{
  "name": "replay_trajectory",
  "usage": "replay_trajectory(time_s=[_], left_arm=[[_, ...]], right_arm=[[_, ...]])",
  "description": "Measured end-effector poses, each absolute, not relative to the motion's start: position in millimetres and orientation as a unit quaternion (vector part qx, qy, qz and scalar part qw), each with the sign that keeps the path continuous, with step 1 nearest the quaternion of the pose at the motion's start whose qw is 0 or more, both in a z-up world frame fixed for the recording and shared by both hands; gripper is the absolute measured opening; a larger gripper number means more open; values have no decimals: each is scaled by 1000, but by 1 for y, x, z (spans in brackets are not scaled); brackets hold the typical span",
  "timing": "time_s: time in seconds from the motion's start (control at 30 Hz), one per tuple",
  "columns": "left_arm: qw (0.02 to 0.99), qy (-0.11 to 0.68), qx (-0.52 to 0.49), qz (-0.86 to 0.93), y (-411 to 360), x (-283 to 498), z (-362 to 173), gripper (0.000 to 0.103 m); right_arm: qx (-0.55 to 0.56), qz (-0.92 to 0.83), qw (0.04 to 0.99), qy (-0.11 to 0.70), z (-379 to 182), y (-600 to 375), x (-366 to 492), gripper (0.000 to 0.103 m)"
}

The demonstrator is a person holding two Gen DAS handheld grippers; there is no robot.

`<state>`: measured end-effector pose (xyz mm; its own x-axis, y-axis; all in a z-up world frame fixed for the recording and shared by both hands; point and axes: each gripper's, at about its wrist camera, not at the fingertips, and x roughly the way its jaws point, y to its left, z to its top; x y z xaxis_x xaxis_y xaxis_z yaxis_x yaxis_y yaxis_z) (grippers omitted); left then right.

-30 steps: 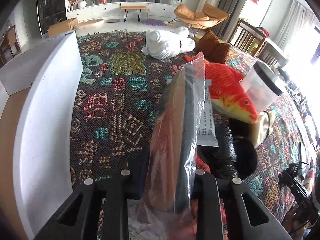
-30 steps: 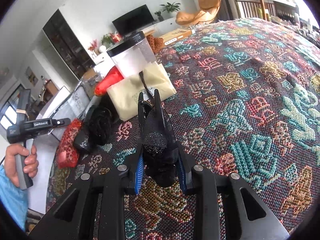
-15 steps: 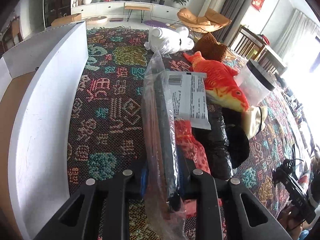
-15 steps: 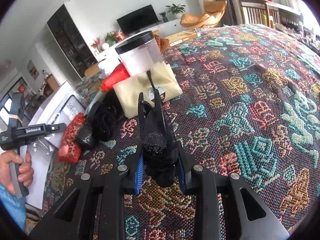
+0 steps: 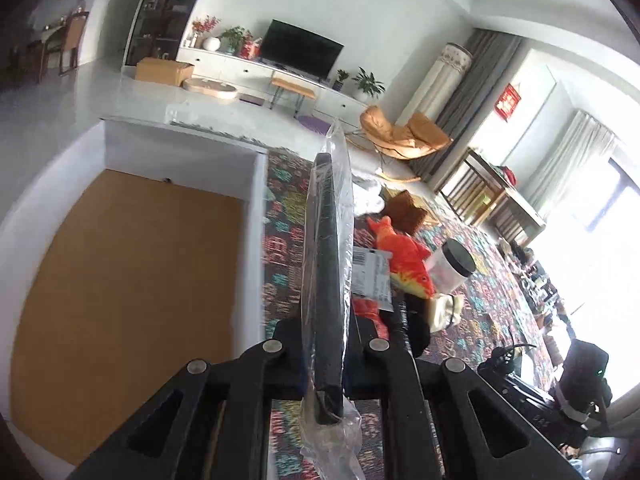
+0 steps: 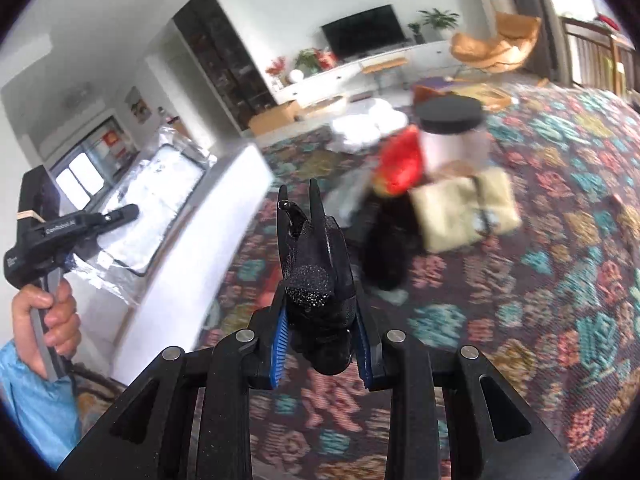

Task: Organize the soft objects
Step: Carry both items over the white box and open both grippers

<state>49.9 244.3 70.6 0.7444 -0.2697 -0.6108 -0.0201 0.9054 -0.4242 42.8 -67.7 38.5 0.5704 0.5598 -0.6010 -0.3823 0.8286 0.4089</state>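
Observation:
My left gripper (image 5: 326,332) is shut on a flat dark item in a clear plastic bag (image 5: 328,240). The bag stands edge-on and hangs over the right wall of a white box (image 5: 256,248) with a brown floor (image 5: 128,300). The right wrist view shows the same left gripper (image 6: 80,224) in a person's hand (image 6: 44,320), with the bag (image 6: 156,188) over the white box (image 6: 200,248). My right gripper (image 6: 320,320) is shut on a black glittery soft thing (image 6: 316,256), held above the patterned blanket (image 6: 560,280).
On the blanket lie a red fish plush (image 5: 404,260), a clear jar with a black lid (image 6: 452,128), a beige pouch (image 6: 464,208), black soft items (image 6: 388,240), a red mesh piece (image 5: 370,312) and a white plush (image 6: 368,120). A blue sleeve (image 6: 32,400) shows at lower left.
The left gripper rose and swung left, carrying the bag from over the blanket to over the white box. The right gripper rose and moved towards the box, still gripping the black thing.

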Motion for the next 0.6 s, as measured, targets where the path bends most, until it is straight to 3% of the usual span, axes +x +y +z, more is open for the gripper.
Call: replay_trajectory(time_s=[0.2,0.23,0.27,0.3,0.4,0.6], left_arm=[[920,362,-131,72,317,6,66,12],[915,373,-116,104,324,3,59,12],[908,385,-103,131,329,2,50,13],[900,397,-97,149,333,0,39,13],[883,424,-122,160,347,-1,10,13],[879,423,-153,159,343,4,-11,13]], right_arm=[[117,431,804,393,88,78,43,32],[110,446,791,405,89,101,41,40],[100,453,777,425,86,122,42,66],[96,460,763,444,82,137,44,77],[96,450,760,459,67,147,52,77],[79,361,817,443,37,76,52,77]])
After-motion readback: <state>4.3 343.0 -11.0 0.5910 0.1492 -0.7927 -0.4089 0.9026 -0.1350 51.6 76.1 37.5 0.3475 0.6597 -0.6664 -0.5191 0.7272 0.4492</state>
